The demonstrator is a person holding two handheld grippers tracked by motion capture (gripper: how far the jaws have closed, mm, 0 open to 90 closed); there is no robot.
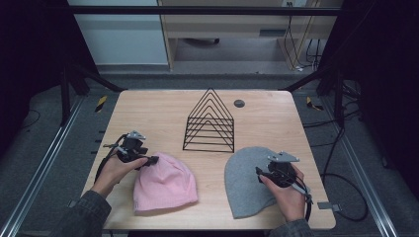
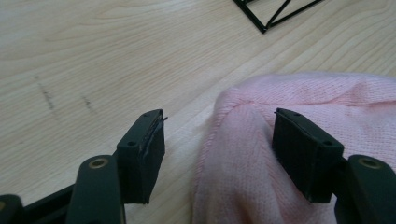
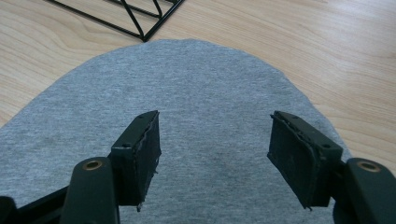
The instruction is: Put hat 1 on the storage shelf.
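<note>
Left gripper [image 1: 148, 161] sits at the pink beanie's [image 1: 164, 183] far-left edge; jaws stand partly apart, straddling a raised fold of the knit [image 2: 243, 140], with the left pad clear of it and the right pad close to or just touching the cloth, no firm pinch yet. Beanie lies flat on the surface [image 1: 163, 111], crown away from the person, body to the right of the jaws. Wire rack [image 1: 210, 121] stands behind, between both hats. Grey beanie [image 1: 244, 180] lies flat at right; right gripper [image 1: 264, 174] hovers over it, jaws [image 3: 215, 158] half apart, nothing pinched, cloth directly below. Each hand nearest its own hat
</note>
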